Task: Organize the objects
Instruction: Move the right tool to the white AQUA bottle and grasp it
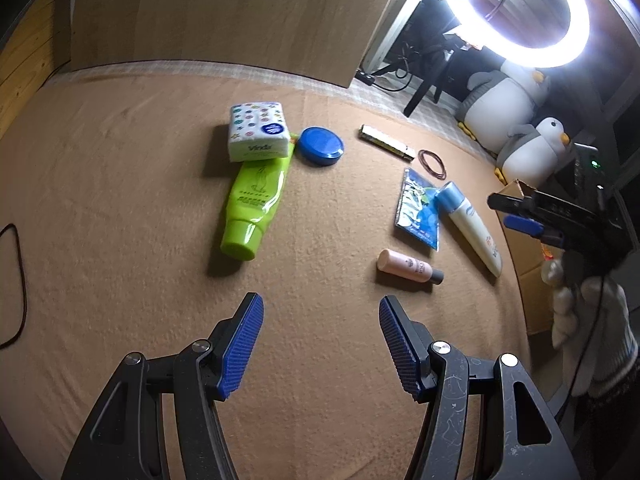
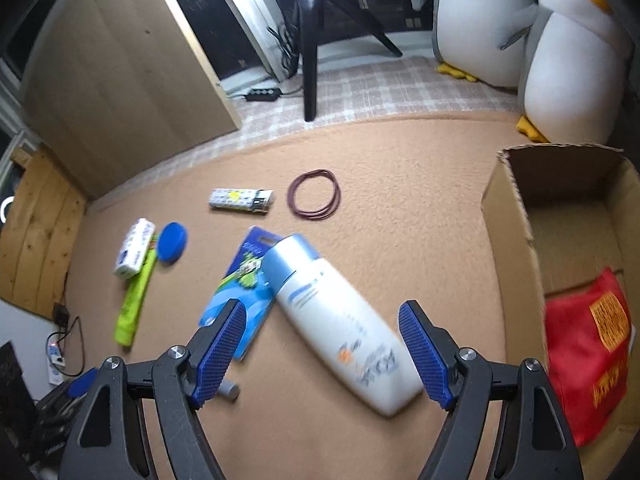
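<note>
Objects lie on a tan carpet. A white bottle with a blue cap (image 2: pixel 340 320) lies between the pads of my open right gripper (image 2: pixel 320 354), partly over a blue blister pack (image 2: pixel 240 296). My left gripper (image 1: pixel 320 346) is open and empty above bare carpet, near a small pink bottle (image 1: pixel 408 267). A green tube (image 1: pixel 256 204), a tissue pack (image 1: pixel 258 132), a blue round lid (image 1: pixel 320 146), a lighter (image 1: pixel 386 142) and rubber bands (image 1: pixel 432 163) lie farther off. The right gripper also shows in the left wrist view (image 1: pixel 516 212).
An open cardboard box (image 2: pixel 508 208) stands at the right with a red packet (image 2: pixel 588 356) inside. Two plush penguins (image 2: pixel 568 52) sit behind it. A tripod (image 2: pixel 310 40), a ring light (image 1: pixel 516 12) and a large cardboard panel (image 1: pixel 224 12) stand at the carpet's far edge.
</note>
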`<state>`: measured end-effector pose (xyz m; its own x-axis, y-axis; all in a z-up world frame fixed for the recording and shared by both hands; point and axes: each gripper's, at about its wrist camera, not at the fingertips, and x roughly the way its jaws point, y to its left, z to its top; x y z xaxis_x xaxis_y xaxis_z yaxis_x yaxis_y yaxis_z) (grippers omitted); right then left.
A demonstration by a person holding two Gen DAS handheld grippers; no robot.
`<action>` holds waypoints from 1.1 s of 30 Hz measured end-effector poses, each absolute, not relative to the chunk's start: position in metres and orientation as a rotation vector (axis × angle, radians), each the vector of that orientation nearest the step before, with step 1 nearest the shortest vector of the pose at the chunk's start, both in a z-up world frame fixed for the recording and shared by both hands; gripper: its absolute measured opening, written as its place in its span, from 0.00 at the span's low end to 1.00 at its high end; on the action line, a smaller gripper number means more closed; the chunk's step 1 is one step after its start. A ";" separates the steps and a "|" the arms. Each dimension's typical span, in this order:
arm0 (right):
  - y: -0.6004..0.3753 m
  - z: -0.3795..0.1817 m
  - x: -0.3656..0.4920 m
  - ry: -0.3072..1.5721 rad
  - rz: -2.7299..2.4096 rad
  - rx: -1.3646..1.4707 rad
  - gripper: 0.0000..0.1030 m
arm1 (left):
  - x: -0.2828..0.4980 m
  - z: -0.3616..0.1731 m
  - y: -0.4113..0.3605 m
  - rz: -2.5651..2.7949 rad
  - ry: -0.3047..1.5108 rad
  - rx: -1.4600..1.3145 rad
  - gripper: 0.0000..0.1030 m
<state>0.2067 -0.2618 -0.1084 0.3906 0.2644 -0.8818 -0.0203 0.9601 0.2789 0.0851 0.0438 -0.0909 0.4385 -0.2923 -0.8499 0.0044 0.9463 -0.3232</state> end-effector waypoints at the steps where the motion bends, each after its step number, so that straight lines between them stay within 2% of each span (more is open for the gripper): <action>1: -0.259 -0.111 0.212 1.164 0.185 0.228 0.73 | 0.084 -0.092 0.046 -0.180 1.108 -0.296 0.62; 13: -0.232 -0.140 0.236 1.239 0.209 0.094 0.73 | 0.076 -0.097 0.061 -0.147 1.121 -0.325 0.62; 17: -0.227 -0.142 0.234 1.256 0.226 0.080 0.60 | 0.074 -0.097 0.063 -0.145 1.122 -0.333 0.62; 20: -0.225 -0.142 0.230 1.253 0.223 0.066 0.57 | 0.074 -0.096 0.063 -0.149 1.122 -0.333 0.62; 23: -0.225 -0.144 0.225 1.260 0.239 0.078 0.51 | 0.073 -0.096 0.060 -0.157 1.122 -0.329 0.62; 33: -0.225 -0.153 0.190 1.279 0.254 0.130 0.48 | 0.073 -0.097 0.049 -0.184 1.128 -0.324 0.62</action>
